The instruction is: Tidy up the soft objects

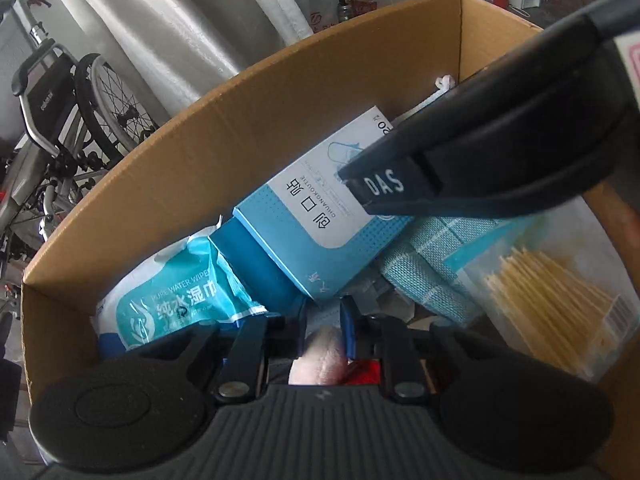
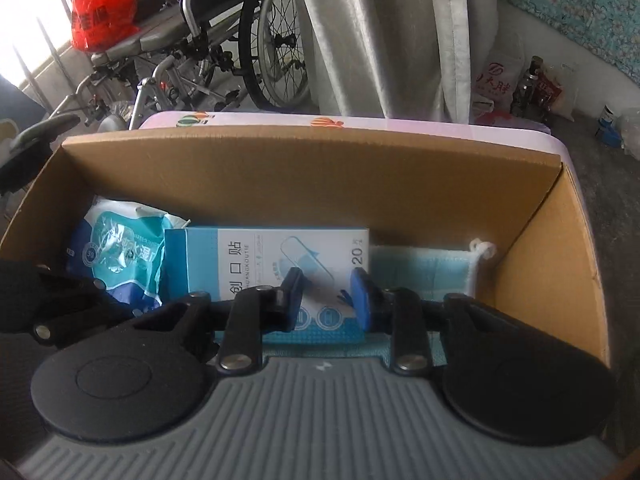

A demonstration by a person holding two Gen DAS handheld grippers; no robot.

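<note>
A cardboard box (image 1: 200, 152) (image 2: 312, 176) holds a blue-and-white bandage box (image 1: 320, 216) (image 2: 256, 256), a blue wet-wipes pack (image 1: 176, 300) (image 2: 116, 256), a light blue woven cloth (image 1: 424, 276) (image 2: 424, 272) and a clear bag of cotton swabs (image 1: 552, 300). My left gripper (image 1: 322, 334) is shut on a soft pale pink object (image 1: 320, 360) low inside the box. My right gripper (image 2: 326, 300) is open just above the bandage box; its arm crosses the left wrist view (image 1: 500, 148).
The box stands on a pale pink surface (image 2: 440, 126). Behind are grey curtains (image 2: 380, 32), a wheelchair (image 2: 224, 40) (image 1: 72, 104), a red bag (image 2: 102, 4) and bottles and bags (image 2: 536, 84) by the wall.
</note>
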